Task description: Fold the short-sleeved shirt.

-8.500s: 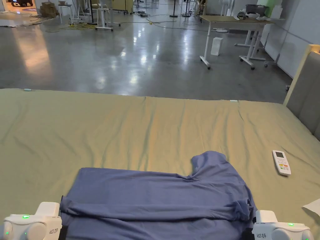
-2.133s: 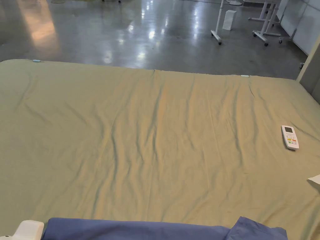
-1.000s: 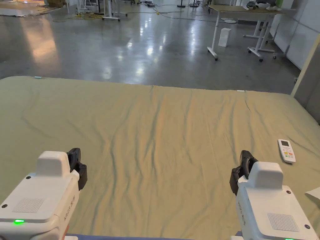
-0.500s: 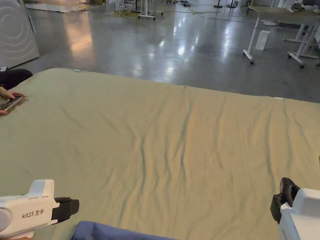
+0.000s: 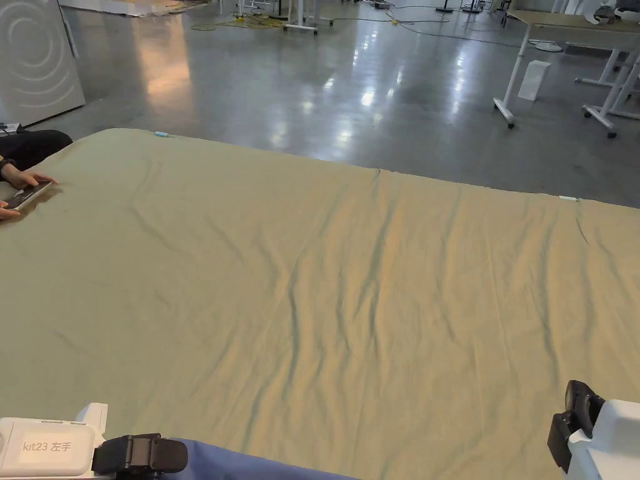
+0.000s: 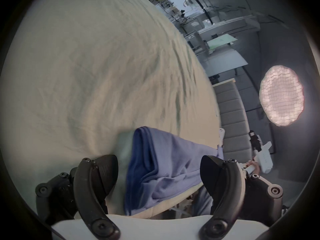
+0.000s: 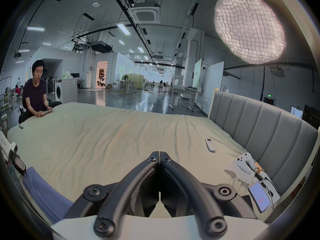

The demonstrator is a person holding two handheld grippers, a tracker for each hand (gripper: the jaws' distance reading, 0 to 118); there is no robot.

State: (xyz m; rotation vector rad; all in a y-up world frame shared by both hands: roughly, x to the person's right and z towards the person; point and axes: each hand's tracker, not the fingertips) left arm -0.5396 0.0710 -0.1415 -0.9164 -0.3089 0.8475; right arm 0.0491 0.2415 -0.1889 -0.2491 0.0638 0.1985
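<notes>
The blue short-sleeved shirt (image 5: pixel 250 467) lies as a long folded strip along the near edge of the bed. Its thick folded end (image 6: pixel 164 165) sits just ahead of my left gripper (image 6: pixel 158 160), whose jaws stand wide open on either side of it without pressing on it. In the head view the left gripper (image 5: pixel 178 454) points right, at the shirt's left end. My right gripper (image 7: pixel 159 154) is shut with nothing between its jaws. It hovers over bare sheet at the lower right (image 5: pixel 578 415), apart from the shirt (image 7: pixel 43 195).
The olive sheet (image 5: pixel 344 281) covers the whole bed. By the grey headboard (image 7: pixel 259 131) lie a white remote (image 7: pixel 210 144), a white controller on paper (image 7: pixel 245 162) and a phone (image 7: pixel 259 201). A person (image 7: pixel 34 94) sits at the far left corner.
The shirt has gone from lying spread out to a narrow strip at the near edge. In the last half second my left gripper has dropped to the shirt's left end.
</notes>
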